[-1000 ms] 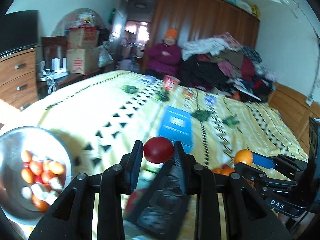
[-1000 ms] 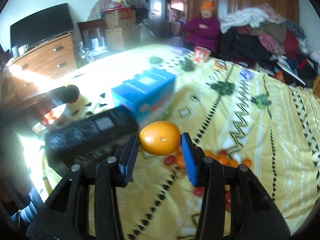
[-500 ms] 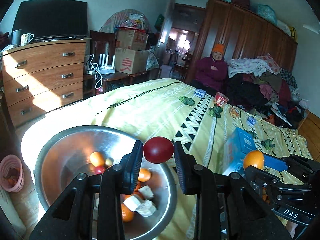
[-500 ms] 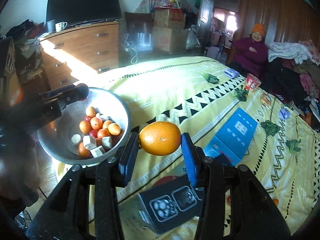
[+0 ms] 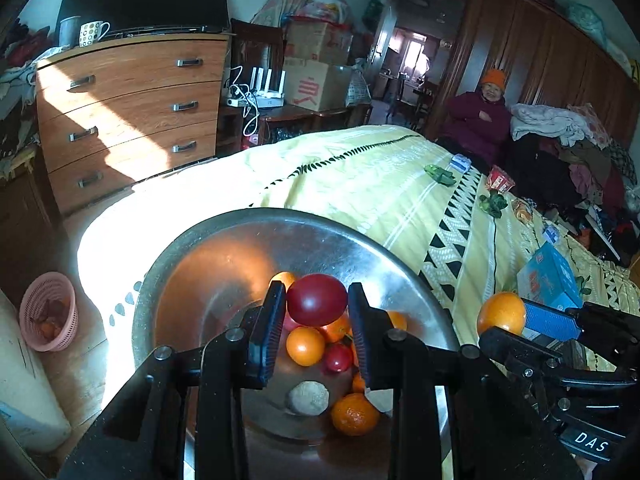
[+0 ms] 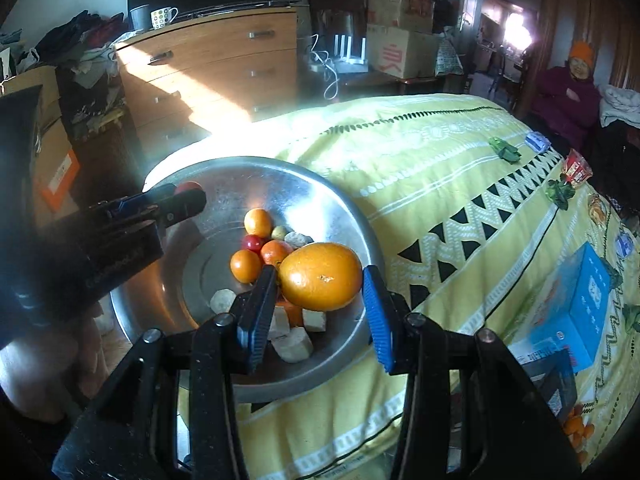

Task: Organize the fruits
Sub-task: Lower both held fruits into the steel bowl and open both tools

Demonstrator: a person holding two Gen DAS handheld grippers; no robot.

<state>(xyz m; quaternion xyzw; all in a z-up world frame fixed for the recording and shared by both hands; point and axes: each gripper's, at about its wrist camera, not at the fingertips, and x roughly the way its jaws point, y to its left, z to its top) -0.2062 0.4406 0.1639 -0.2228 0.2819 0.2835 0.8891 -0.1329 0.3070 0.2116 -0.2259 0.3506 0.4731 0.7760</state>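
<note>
Dark red round fruit [image 5: 317, 299], tomato-like, pinched between the pads of the left gripper [image 5: 317, 312], held above the inside of the steel bowl [image 5: 248, 240]. Large orange [image 6: 321, 276] clamped between the blue pads of the right gripper [image 6: 320, 300], over the bowl's near-right rim. In the bowl: small oranges [image 6: 246, 266], a small red fruit [image 6: 253, 242], pale cut chunks [image 6: 294, 345] and a rough beige lump [image 5: 309, 398], all clustered toward the centre. Bowl resting near the corner of a bed under a yellow quilt [image 6: 440, 168] with black triangle pattern. Farther along the quilt, a blue box [image 6: 576, 312]; a few more small oranges [image 6: 576, 426] loose by the lower right edge. Beyond the bed, a wooden chest of drawers [image 5: 128, 112] with a spotted mug [image 5: 93, 33] on top, and a pink basket [image 5: 50, 312] on the floor.
</note>
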